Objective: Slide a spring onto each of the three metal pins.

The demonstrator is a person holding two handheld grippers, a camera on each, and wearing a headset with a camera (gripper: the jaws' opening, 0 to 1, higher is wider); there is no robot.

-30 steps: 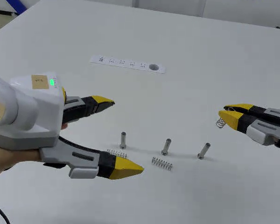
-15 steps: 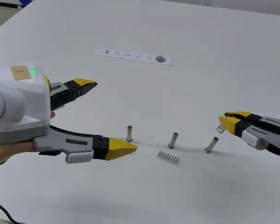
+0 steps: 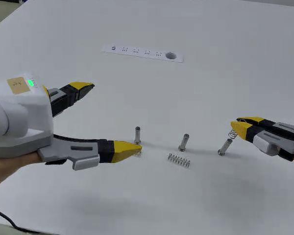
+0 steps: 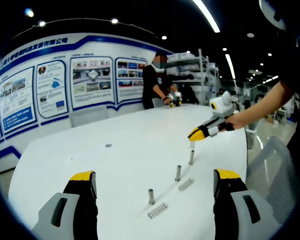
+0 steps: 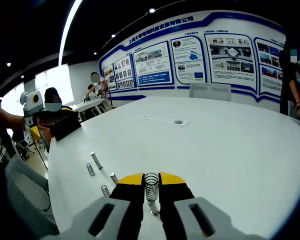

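While a clear gap showed a second ago, the coil spring (image 3: 232, 133) now hangs just above the head of the nearest pin (image 3: 225, 146), and the right gripper (image 3: 238, 125) has carried it down and in. That claw is clamped on the spring's upper coils. The spring's long axis runs roughly upright, dropping from the yellow tips with its free end pointing down at the pin. Whether that end touches the pin head is too fine to tell.

In the right gripper view the coil spring (image 5: 151, 187) stands between the closed tips, and what lies just under it is hard to make out.

Farther out from this claw's tips stand the middle pin (image 3: 184, 142) and then the far pin (image 3: 137, 134), both upright. A loose spring (image 3: 179, 160) lies flat beside the middle pin.

The left gripper (image 3: 114, 116) has its jaws spread wide, gripping nothing. Its lower tip now sits just before the far pin and covers most of a third spring (image 3: 137, 153), which lay in plain sight a second ago.

Beyond its upper jaw a power strip (image 3: 142, 52) lies on the white table (image 3: 210, 88).
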